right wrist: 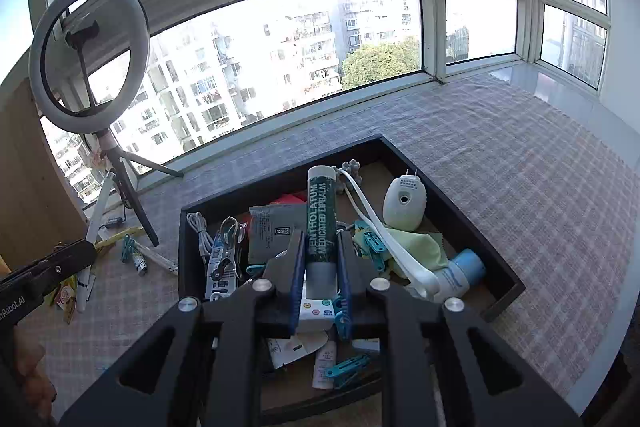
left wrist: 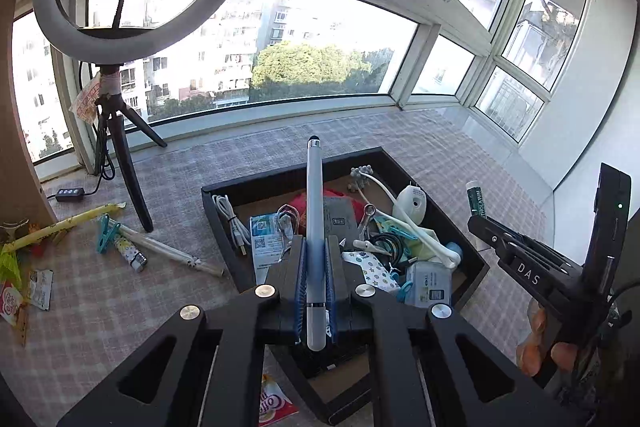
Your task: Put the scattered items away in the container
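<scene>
Left gripper point(left wrist: 316, 263) clamped on white stylus pen point(left wrist: 314, 211) above black tray point(left wrist: 224, 195). Right gripper point(right wrist: 322, 259) clamped on green lip balm tube point(right wrist: 322, 219), label legible only in right view; scattered clip point(left wrist: 106, 233) clearer in left view.

Cluttered tray point(right wrist: 452, 187); bare cloth point(right wrist: 520, 155) right of it.
</scene>
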Available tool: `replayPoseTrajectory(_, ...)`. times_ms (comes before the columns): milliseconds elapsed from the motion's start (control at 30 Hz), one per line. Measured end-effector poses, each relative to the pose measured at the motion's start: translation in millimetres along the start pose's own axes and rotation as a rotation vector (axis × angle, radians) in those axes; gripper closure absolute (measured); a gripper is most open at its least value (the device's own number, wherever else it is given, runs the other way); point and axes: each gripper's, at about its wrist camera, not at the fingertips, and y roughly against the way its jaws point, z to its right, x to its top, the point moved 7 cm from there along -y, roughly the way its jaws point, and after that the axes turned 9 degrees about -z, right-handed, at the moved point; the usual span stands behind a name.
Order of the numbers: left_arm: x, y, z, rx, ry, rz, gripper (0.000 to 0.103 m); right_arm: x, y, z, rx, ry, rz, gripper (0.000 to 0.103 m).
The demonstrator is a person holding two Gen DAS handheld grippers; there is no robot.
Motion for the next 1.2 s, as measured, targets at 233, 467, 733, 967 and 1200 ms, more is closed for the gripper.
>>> replayPoseTrajectory(233, 18, -25, 36, -0.006, -0.059, -0.022, 0.095, 12, 1, 40, -0.043, -0.042, 0.012, 0.088)
replayPoseTrajectory(467, 17, -42, 47, 0.005, -0.083, -0.068, 0.09, 16, -3, 35, -0.064, 0.013, -0.002, 0.064)
replayPoseTrajectory(733, 10, -34, 41, 0.012, -0.091, -0.076, 0.09, 16, 2, 29, -0.039, -0.004, 0.014, 0.051)
replayPoseTrajectory(967, -3, -10, 11, 0.053, -0.068, -0.078, 0.09, 12, 9, 6, 0.002, 0.023, 0.007, 0.051)
replayPoseTrajectory(1200, -24, 40, -54, 0.151, -0.03, -0.068, 0.089, 5, 21, -37, 0.086, 0.097, -0.002, 0.051)
